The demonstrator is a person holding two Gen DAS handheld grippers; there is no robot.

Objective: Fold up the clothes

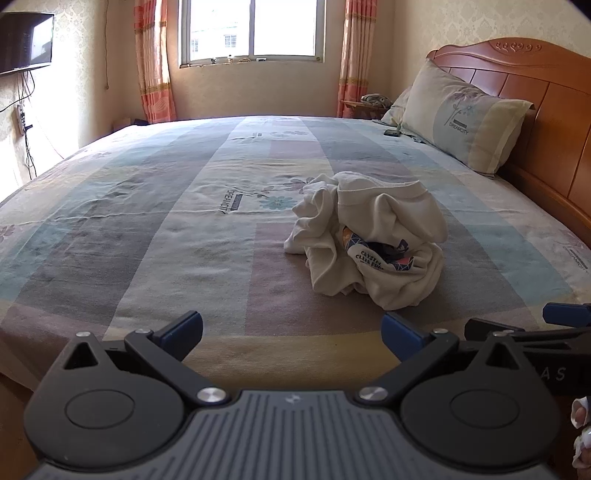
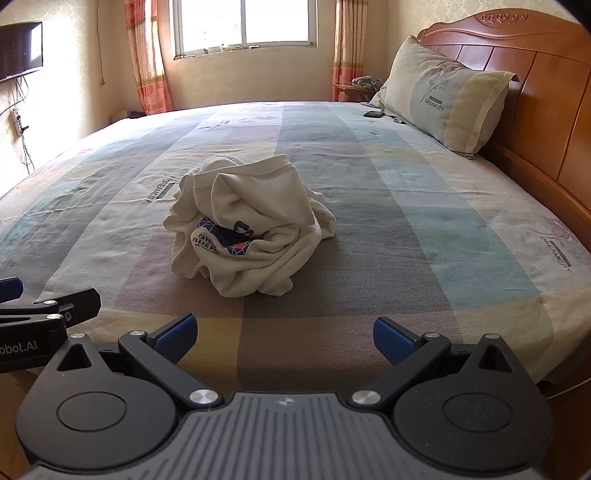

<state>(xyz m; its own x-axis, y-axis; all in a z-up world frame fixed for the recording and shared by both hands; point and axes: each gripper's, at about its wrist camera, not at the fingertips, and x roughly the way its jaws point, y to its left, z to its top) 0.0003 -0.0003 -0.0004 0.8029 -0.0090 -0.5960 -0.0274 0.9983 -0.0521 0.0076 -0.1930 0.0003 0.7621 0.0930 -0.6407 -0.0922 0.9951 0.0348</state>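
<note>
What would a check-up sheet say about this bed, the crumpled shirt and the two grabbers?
Surface: bed with a striped, flowered sheet, fairly smooth.
Job's things: one cream shirt crumpled in a heap in the middle of the bed, printed side partly showing; not yet folded.
Clutter: small dark object lying on the sheet near the pillow; too small to identify.
Grippers: left gripper and right gripper both at the near edge of the bed, jaws wide open, holding nothing, short of the shirt.
Cables: wires hanging down the wall below the television.
Surroundings: wooden headboard, window, orange curtains.
</note>
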